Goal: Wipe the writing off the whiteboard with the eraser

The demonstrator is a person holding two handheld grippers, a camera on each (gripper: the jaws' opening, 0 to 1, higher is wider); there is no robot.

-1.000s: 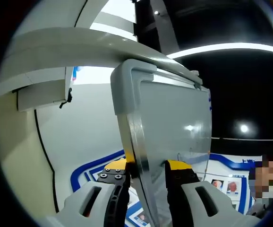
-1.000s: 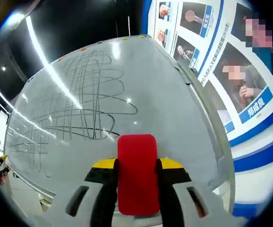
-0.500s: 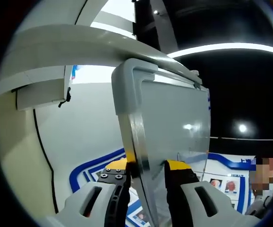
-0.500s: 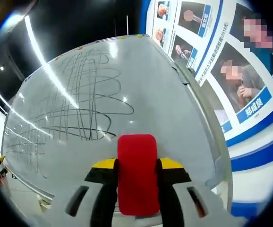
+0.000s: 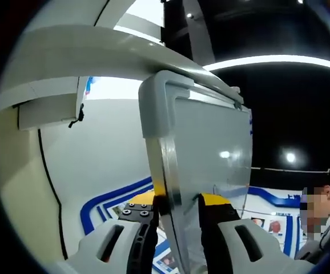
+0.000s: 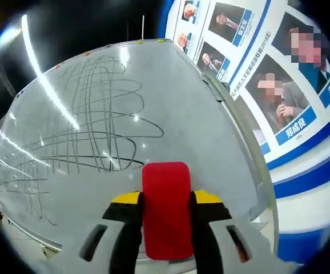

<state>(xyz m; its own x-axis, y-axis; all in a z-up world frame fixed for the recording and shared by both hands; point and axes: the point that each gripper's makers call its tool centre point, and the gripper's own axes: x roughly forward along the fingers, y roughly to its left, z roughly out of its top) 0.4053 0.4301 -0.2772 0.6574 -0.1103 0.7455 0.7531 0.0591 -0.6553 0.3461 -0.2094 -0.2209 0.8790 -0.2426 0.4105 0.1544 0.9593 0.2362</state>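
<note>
Between your right fingers (image 6: 166, 201), you are gripping the red rectangular eraser (image 6: 166, 208).
Your left fingers (image 5: 178, 202) are clamping the scribbled white whiteboard's (image 6: 125, 131) grey-cornered edge.

A wall of blue-bordered portrait posters (image 6: 279, 85) stands beside the board, a bright ceiling light strip (image 5: 268, 60) glows overhead, and a person (image 5: 319, 217) sits nearby.

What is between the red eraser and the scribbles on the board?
Just bare whiteboard. In the right gripper view, the eraser sits below the scribbles.
</note>
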